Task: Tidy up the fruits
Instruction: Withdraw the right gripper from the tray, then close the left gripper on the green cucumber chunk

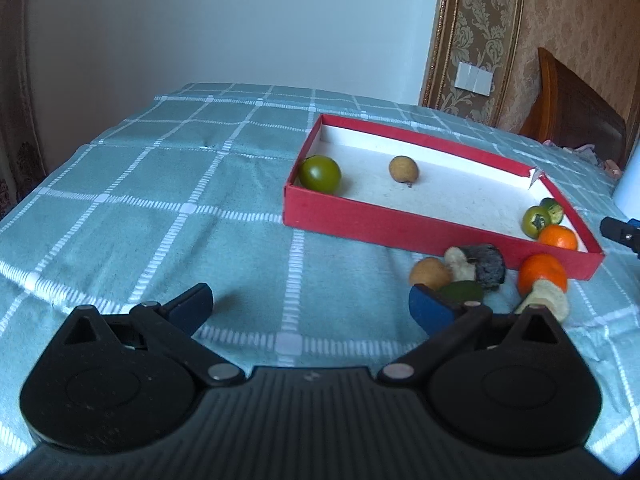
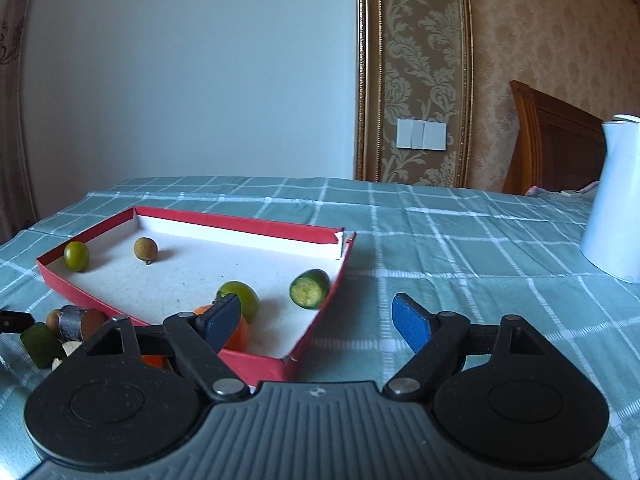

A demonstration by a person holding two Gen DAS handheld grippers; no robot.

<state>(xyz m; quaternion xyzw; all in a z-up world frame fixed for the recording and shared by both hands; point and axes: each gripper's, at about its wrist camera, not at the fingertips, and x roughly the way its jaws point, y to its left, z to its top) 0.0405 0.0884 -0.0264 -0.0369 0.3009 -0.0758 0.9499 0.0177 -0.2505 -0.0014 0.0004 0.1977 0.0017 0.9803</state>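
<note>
Fruits lie partly inside the red box [image 1: 420, 230] and partly outside it on the checked cloth [image 1: 160, 184] of the worktop. Left gripper [image 1: 310, 306] is spread wide with nothing between its fingers; just ahead of its right finger lies a loose pile: a brown longan [image 1: 429, 273], a dark chunk [image 1: 490, 266] and an orange [image 1: 543, 274]. Right gripper [image 2: 316, 322] is also released and empty, its left finger over the near box corner, where a green fruit [image 2: 240, 294] and a cucumber piece [image 2: 309, 289] lie. Farther inside are another green fruit [image 2: 76, 256] and a longan [image 2: 145, 248].
</note>
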